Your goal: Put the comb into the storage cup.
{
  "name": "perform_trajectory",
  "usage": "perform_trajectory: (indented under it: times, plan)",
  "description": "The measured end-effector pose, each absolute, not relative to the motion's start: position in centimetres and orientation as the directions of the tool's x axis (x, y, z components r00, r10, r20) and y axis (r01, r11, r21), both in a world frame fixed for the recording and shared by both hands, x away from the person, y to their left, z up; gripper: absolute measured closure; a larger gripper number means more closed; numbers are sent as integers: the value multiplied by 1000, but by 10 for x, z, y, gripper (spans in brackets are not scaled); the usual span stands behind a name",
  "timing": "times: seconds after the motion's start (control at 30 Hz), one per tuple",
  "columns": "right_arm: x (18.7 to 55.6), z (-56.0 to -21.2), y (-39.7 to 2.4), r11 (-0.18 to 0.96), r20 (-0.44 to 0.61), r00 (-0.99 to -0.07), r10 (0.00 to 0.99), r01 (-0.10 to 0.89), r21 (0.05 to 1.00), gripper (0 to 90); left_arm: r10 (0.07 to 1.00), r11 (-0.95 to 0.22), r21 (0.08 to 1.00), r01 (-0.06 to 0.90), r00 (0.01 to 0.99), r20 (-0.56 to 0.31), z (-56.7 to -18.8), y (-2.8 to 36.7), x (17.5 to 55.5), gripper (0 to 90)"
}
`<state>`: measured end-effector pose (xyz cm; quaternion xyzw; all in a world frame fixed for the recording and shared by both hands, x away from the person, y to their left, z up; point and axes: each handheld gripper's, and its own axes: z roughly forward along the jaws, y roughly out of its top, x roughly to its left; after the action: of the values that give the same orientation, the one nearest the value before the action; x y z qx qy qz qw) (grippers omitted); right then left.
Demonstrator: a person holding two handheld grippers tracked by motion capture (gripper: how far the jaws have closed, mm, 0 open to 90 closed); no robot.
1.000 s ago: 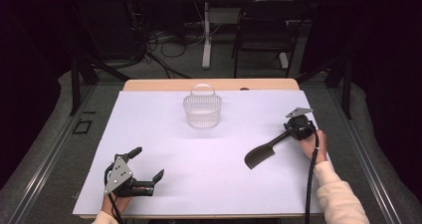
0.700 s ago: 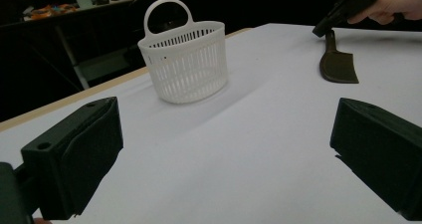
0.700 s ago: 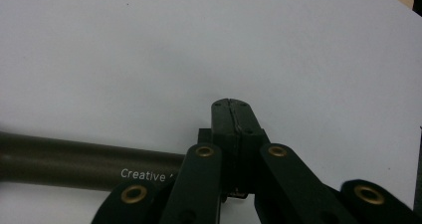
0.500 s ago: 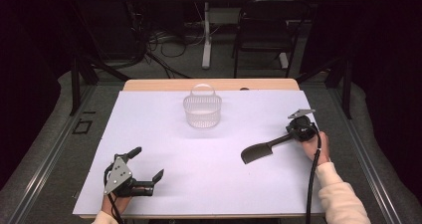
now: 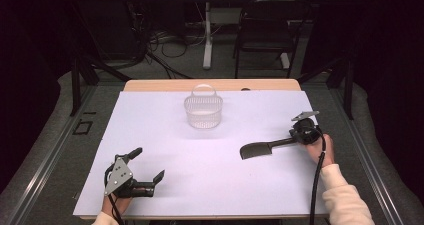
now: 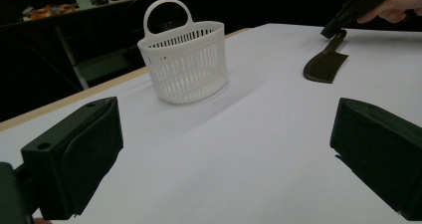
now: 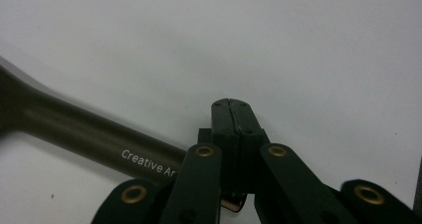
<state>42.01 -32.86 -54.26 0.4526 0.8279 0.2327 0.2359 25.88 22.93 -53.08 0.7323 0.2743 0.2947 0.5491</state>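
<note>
Right gripper [image 5: 296,137] pinches the spatula [image 5: 256,150] by its handle end.
Its fingers [image 7: 224,119] are clamped narrow; the blade has swung slightly beyond them toward the white basket [image 5: 203,111], edge on the desk [image 5: 210,185], likely headed there. Left gripper [image 5: 148,164] rests, fingers wide.

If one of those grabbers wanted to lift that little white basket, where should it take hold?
Probably the arched handle atop the white basket, coming from above: it stands upright and thin enough for the jaws to close on, while the slatted body looks wide.
</note>
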Motion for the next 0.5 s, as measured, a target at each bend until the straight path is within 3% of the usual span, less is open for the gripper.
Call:
perform_trajectory:
  times: [0.5]
  plan:
    - [414, -543, -331, 472, -153, -480, 864, 668, 575, 900, 726, -241, 967, 81, 677, 124, -531, 229, 259, 1]
